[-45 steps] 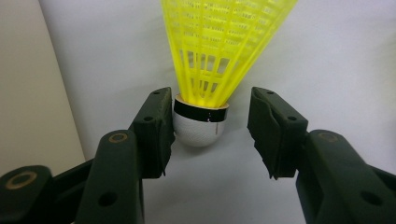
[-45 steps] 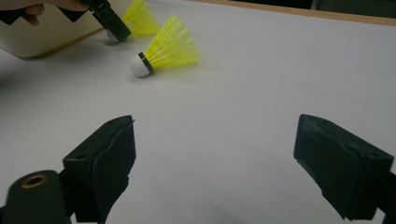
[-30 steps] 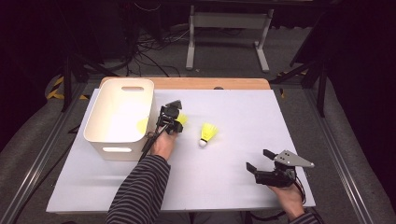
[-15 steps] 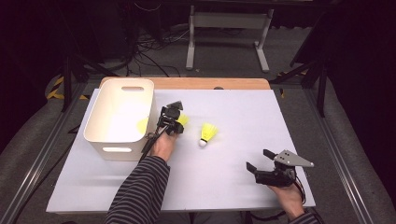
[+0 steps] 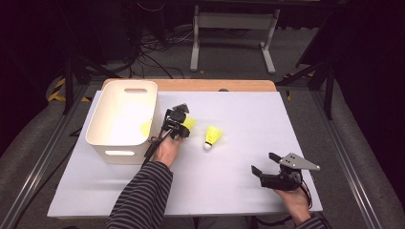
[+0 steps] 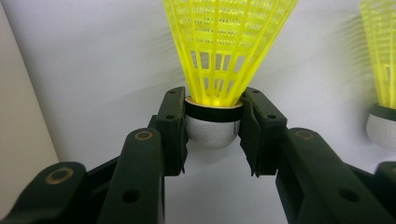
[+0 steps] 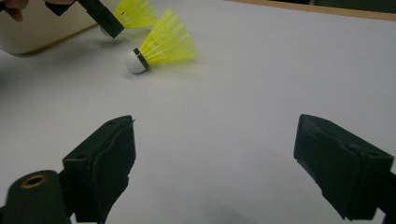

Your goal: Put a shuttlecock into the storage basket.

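The left gripper (image 6: pixel 212 128) has its jaws pinched on the rounded cork base of a yellow shuttlecock (image 6: pixel 219 70), right at the dark band where the plastic skirt begins, and that looks like the sensible spot to take it. In the high view the left gripper (image 5: pixel 175 125) sits on the white table (image 5: pixel 248 119) just beside the white bin (image 5: pixel 122 143), with the held shuttlecock (image 5: pixel 189 122) poking out toward the middle of the table. A thing like this should weigh next to nothing; the mesh skirt looks springy and easy to crush or bend, so squeezing there would be a poor bet, while the base is firm though smooth and domed, and it could squirt out of the pads if the pinch sits too low. A second shuttlecock (image 5: pixel 212 137) lies on its side close by, base toward the person, skirt pointing away. There also seems to be something yellow inside the bin, too faint to name. The right gripper (image 5: pixel 267 171) rests near the table's front right, well apart from the action, and in the right gripper view its jaws stand wide apart with nothing between them (image 7: pixel 215 158), the loose shuttlecock (image 7: pixel 161 44) lying farther off.
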Tool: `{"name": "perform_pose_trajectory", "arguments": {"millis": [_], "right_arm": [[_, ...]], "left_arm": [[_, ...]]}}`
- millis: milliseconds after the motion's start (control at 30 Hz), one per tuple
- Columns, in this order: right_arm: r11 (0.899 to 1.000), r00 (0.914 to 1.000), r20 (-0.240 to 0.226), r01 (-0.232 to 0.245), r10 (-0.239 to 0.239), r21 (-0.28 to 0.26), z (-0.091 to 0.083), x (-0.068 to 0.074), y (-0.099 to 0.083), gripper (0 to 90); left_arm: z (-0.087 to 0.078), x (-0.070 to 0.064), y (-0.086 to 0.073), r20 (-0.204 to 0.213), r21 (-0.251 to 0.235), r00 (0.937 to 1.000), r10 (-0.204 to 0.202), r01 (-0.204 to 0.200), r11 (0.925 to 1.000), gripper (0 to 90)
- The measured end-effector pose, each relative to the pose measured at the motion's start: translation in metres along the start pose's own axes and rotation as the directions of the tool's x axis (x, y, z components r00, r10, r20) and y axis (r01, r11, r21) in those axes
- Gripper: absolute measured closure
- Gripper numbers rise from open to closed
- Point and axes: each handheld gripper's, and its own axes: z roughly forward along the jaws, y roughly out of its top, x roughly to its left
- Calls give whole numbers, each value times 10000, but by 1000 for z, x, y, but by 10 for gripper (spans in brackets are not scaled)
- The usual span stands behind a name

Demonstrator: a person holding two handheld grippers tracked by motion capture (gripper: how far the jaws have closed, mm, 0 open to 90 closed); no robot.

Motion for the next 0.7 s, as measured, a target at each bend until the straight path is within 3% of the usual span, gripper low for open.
{"name": "perform_pose_trajectory", "arguments": {"millis": [700], "right_arm": [[10000,10000,12,-37,37,-77,-1,-1,0,131]], "left_arm": [[-9,-1,-8,588,-168,9977,329,-320,9993,641]]}}
